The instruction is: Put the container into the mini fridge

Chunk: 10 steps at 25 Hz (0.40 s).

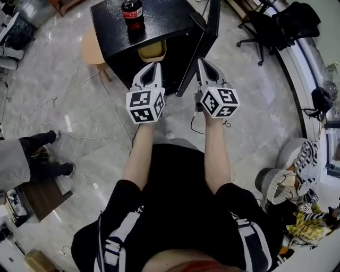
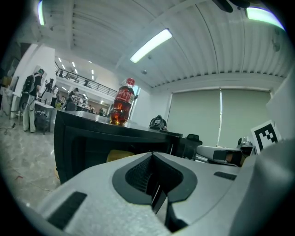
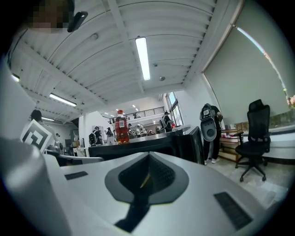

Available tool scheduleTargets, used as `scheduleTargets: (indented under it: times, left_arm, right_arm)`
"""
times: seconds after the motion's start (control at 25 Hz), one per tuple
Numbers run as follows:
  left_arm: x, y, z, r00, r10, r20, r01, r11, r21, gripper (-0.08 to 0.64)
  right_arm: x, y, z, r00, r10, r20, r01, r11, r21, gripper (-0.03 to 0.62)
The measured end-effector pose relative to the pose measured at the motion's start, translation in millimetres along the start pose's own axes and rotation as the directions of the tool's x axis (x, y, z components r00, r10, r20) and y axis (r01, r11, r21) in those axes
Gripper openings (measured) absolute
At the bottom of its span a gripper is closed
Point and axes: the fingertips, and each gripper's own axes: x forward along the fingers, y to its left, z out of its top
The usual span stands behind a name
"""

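Note:
The black mini fridge (image 1: 143, 37) stands on the floor ahead with its door (image 1: 212, 21) swung open to the right. A yellow container (image 1: 152, 51) sits inside the fridge opening, and in the left gripper view the container (image 2: 120, 156) shows just past the jaws. My left gripper (image 1: 155, 65) is shut and empty, its tip close in front of the container. My right gripper (image 1: 202, 61) is shut and empty beside the door's edge. The left gripper (image 2: 151, 154) and right gripper (image 3: 148, 154) both show pads pressed together with nothing between them.
A cola bottle (image 1: 133, 13) stands on the fridge top. A round wooden stool (image 1: 91, 48) is left of the fridge. An office chair (image 1: 260, 32) stands at the back right. A bystander's legs (image 1: 42, 154) are at the left, cables lie on the floor, and bags (image 1: 287, 180) sit at the right.

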Motion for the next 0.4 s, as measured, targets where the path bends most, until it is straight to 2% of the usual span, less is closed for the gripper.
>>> scheduleTargets:
  times: [0.4]
  left_arm:
    - [2.1,8.6,0.0,1.000,0.021,-0.007,-0.021,1.000,-0.010,0.009]
  right_arm:
    - [13.6,3.2,1.7,1.000,0.026,0.004,-0.026,1.000,-0.008,0.011]
